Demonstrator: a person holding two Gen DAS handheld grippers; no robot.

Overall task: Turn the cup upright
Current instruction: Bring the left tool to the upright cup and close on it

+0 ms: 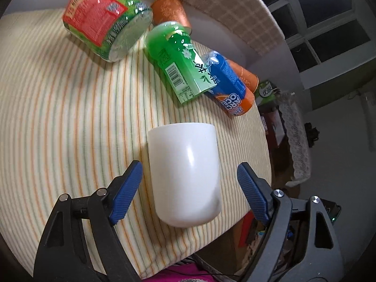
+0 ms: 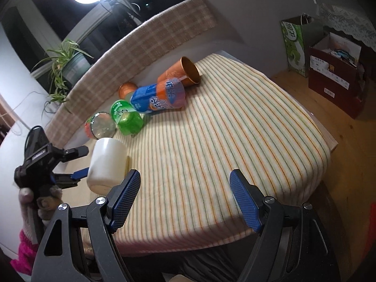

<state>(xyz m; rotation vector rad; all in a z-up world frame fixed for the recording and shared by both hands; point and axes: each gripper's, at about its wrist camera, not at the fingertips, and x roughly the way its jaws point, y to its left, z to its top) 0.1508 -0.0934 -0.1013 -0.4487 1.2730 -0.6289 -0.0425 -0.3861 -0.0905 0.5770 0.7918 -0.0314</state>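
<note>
A white cup (image 1: 184, 174) stands on the striped cloth (image 1: 58, 122); its closed end faces the left wrist camera and its far end rests on the cloth. My left gripper (image 1: 189, 178) is open, one blue pad on each side of the cup without touching it. In the right wrist view the cup (image 2: 107, 165) is at the left with the left gripper (image 2: 81, 162) around it. My right gripper (image 2: 184, 185) is open and empty above the cloth's near edge.
Lying on the cloth behind the cup: a green bottle (image 1: 178, 65), a blue-orange bottle (image 1: 231, 89), a red-green bottle (image 1: 105, 21) and two orange metal cups (image 2: 182, 72) (image 1: 170, 10). A checked cushion (image 2: 145, 47) backs them. Boxes (image 2: 336, 70) stand on the floor at the right.
</note>
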